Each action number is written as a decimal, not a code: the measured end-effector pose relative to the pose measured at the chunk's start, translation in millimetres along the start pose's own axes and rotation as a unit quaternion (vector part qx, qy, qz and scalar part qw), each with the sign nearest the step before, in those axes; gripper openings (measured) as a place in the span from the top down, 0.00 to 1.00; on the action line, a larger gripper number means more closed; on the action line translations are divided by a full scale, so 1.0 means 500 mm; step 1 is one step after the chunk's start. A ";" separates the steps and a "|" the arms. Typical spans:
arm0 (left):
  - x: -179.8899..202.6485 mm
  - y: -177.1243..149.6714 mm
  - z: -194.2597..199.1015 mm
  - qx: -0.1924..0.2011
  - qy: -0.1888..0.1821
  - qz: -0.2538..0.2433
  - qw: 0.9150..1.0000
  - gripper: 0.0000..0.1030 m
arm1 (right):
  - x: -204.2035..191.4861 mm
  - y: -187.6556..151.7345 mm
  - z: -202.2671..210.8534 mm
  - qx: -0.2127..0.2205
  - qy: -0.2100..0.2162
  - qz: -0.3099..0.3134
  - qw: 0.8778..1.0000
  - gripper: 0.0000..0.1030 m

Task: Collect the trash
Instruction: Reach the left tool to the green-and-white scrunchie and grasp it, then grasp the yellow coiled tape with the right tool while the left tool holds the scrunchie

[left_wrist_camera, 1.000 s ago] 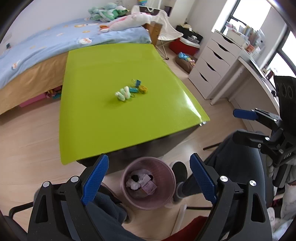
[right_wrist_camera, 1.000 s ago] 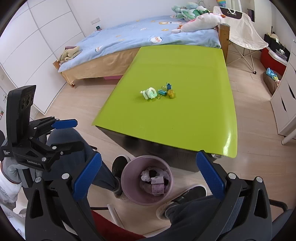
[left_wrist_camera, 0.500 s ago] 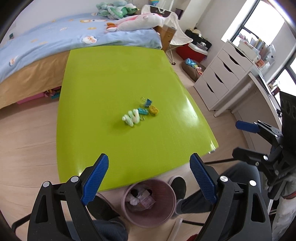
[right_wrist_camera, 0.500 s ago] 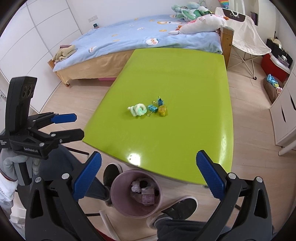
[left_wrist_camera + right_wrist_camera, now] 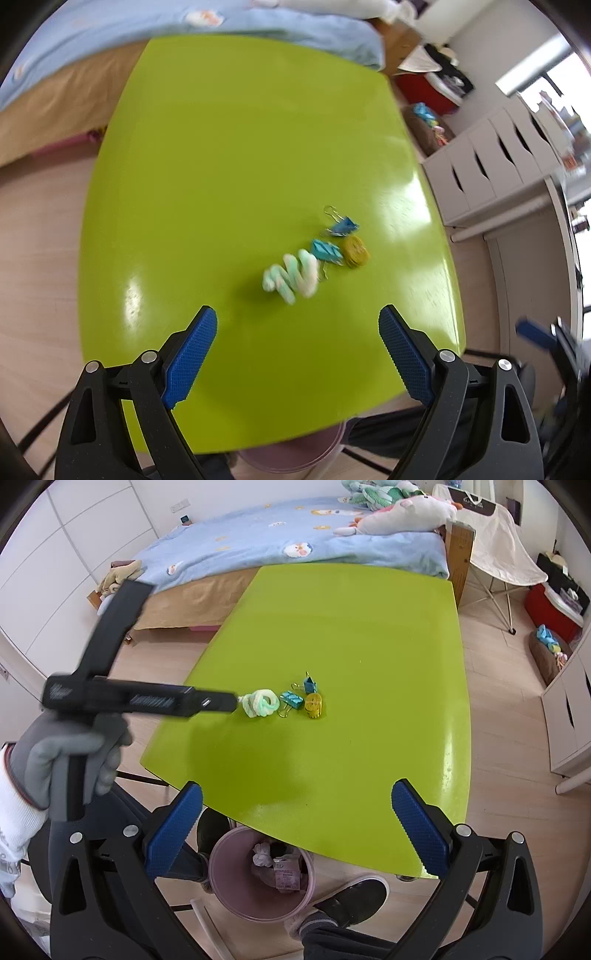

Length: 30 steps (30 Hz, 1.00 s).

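A small heap lies mid-table on the lime-green table [image 5: 221, 155]: a fuzzy green-and-white coil [image 5: 291, 275], two blue binder clips [image 5: 325, 251] and a yellow round piece [image 5: 355, 251]. My left gripper [image 5: 297, 314] hovers open just short of the coil, nothing between its blue pads. In the right wrist view the left gripper [image 5: 232, 700] shows side-on in a grey-gloved hand [image 5: 66, 760], its tip beside the coil [image 5: 261, 702]. My right gripper [image 5: 297, 788] stands open and empty over the table's near edge, above the pink bin [image 5: 229, 882].
The bin holds crumpled paper and stands on the floor below the table edge, between the person's shoes [image 5: 351, 893]. A bed [image 5: 277, 542] lies beyond the table, a white drawer unit [image 5: 498, 158] to the right, and a folding chair [image 5: 498, 554] at the far right.
The left gripper has swung forward and down over the table towards the heap; the bin has slid to the bottom of its view. The right gripper has edged forward over the table's edge.
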<state>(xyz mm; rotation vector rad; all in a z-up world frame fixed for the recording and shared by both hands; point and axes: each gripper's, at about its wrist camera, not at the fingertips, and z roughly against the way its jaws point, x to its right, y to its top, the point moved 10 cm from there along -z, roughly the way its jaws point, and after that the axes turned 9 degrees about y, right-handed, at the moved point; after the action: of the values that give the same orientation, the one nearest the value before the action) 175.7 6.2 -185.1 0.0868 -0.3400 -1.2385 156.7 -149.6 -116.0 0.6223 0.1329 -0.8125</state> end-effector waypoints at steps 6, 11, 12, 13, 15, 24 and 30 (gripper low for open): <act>-0.002 0.009 -0.050 -0.027 -0.003 0.026 0.999 0.24 | 0.012 -0.006 -0.006 -0.007 -0.001 -0.008 1.000 0.03; -0.003 0.014 -0.066 -0.032 -0.009 0.035 0.999 0.38 | 0.022 -0.008 -0.010 -0.009 -0.001 -0.013 1.000 0.03; -0.002 0.016 -0.067 -0.031 -0.010 0.036 0.999 0.39 | 0.024 -0.009 -0.011 -0.010 -0.001 -0.013 1.000 0.03; 0.001 0.016 -0.070 -0.032 -0.016 0.038 0.999 0.41 | 0.024 -0.009 -0.013 -0.010 -0.001 -0.014 1.000 0.03; 0.003 0.018 -0.073 -0.031 -0.018 0.039 0.999 0.43 | 0.026 -0.010 -0.014 -0.011 -0.001 -0.015 1.000 0.03; -0.003 0.018 -0.080 -0.027 -0.024 0.032 0.999 0.79 | 0.027 -0.003 -0.019 -0.013 -0.001 -0.012 1.000 0.03; -0.002 0.020 -0.061 -0.008 -0.017 0.011 1.000 0.81 | 0.026 0.006 -0.032 -0.017 -0.003 -0.004 1.000 0.03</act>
<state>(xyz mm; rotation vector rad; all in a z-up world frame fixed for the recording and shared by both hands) 193.8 6.7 -211.6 0.0481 -0.3594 -1.2225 169.9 -147.4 -132.0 0.5876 0.1442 -0.8178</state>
